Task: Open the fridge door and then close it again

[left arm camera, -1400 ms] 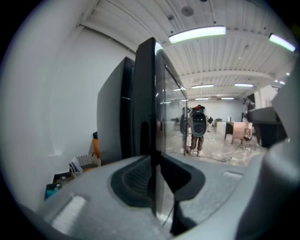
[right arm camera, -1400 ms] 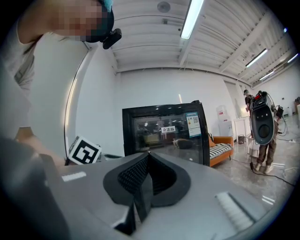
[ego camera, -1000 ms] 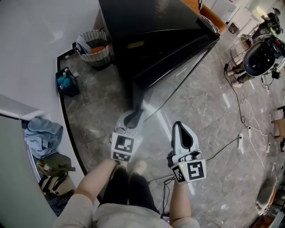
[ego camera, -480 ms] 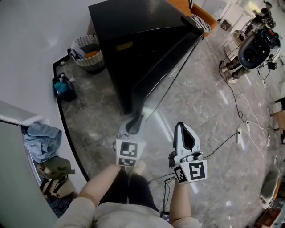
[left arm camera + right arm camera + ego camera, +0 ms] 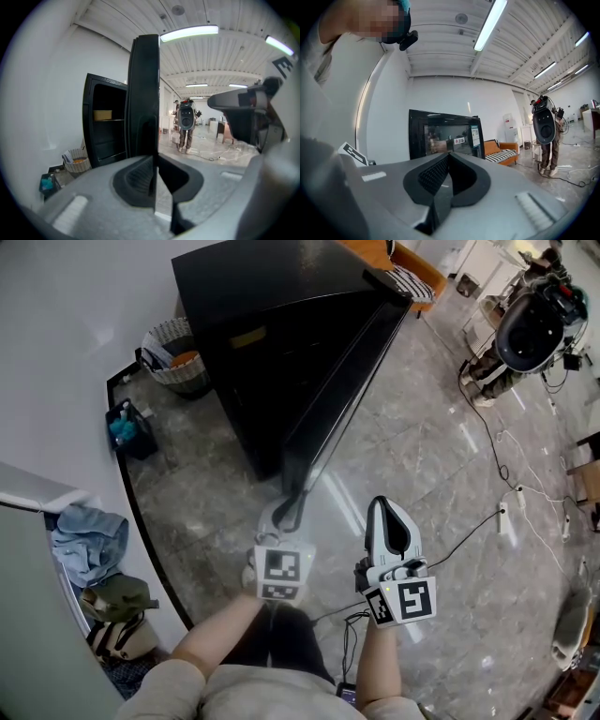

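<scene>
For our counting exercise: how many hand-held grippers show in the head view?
2. The left hand-held gripper is clamped on the fridge door edge at lower centre; the right hand-held gripper is beside it, jaws together, empty.

A grey marble floor (image 5: 441, 474) carries cables (image 5: 466, 538); the walls (image 5: 66, 324) are white; a wicker basket (image 5: 173, 352) stands against one; an orange sofa (image 5: 502, 151) sits beyond; strip lights (image 5: 490, 23) line the ribbed ceiling (image 5: 440, 51).

Black fridge (image 5: 281, 334), grey marbled floor (image 5: 422, 456), white left tool (image 5: 289, 507) and right tool (image 5: 384, 505) with black-and-white markers (image 5: 284, 567), orange sofa (image 5: 424, 273), blue cloth (image 5: 89, 540).
</scene>
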Motion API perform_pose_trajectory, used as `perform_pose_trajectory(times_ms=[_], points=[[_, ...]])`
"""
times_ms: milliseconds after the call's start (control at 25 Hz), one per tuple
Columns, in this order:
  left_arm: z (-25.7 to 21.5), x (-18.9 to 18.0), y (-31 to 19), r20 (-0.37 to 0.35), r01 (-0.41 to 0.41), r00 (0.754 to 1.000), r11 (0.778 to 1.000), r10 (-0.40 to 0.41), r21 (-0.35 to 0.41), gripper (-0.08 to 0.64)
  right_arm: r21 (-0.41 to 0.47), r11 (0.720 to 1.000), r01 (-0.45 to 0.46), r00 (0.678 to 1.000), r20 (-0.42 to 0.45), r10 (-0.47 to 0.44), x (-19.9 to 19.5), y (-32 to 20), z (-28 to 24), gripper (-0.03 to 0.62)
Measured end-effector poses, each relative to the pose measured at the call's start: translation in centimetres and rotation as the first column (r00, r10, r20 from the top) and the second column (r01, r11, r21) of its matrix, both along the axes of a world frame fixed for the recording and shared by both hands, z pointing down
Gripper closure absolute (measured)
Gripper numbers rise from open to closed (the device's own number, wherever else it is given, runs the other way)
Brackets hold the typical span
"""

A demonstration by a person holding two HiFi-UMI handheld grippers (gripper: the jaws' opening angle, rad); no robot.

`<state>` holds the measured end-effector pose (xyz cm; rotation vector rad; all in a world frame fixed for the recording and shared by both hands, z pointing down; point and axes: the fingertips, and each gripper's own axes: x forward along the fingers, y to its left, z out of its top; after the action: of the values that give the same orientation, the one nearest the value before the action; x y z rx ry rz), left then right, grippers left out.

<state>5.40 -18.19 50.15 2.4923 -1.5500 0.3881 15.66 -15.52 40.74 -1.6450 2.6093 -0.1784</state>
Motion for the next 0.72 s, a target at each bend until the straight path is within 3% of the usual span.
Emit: perform_pose_trajectory(times_ms=[720], points=[[-0.2, 3.9, 1.9, 0.000, 0.051, 0.999, 0.999, -0.051, 0.008, 0.526, 0.019, 0.997, -0.074, 0.997, 0.018, 0.073, 4.6, 2.2, -1.5, 0.603]])
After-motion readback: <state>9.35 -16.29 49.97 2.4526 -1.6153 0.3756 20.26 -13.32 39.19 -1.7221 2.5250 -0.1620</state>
